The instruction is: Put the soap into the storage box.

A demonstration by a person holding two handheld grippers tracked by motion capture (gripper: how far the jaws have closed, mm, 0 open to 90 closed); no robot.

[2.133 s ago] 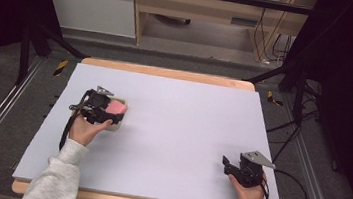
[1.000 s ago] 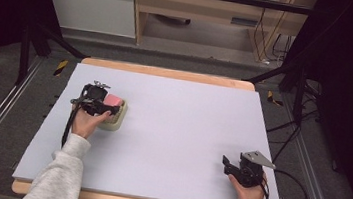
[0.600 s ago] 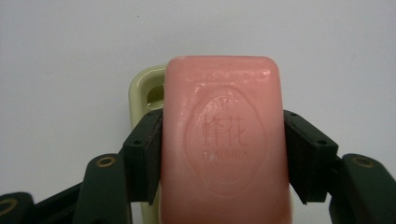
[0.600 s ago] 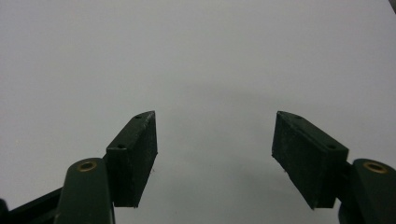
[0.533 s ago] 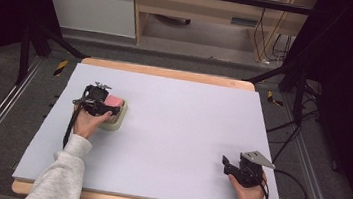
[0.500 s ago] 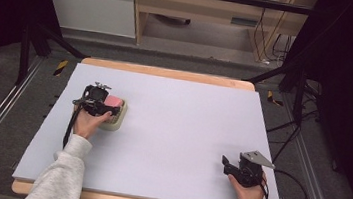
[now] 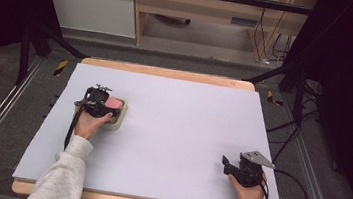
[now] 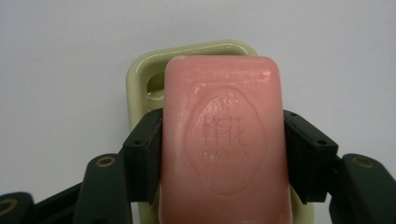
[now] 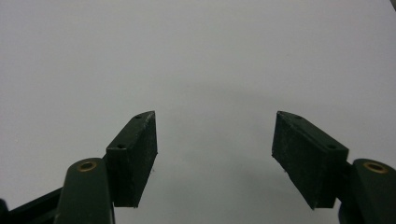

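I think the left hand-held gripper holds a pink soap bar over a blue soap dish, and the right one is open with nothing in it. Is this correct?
Not quite: the soap dish is pale green, not blue, as the left gripper view shows. The rest holds: the left hand-held gripper holds the pink soap bar over it, and the right hand-held gripper is open with nothing in it.

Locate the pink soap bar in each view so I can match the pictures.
High view: soap bar left of centre, in the left gripper.
Left gripper view: soap bar centre, between both jaws.
Right gripper view: not in it.
Shared landmark: pale green soap dish beneath it.
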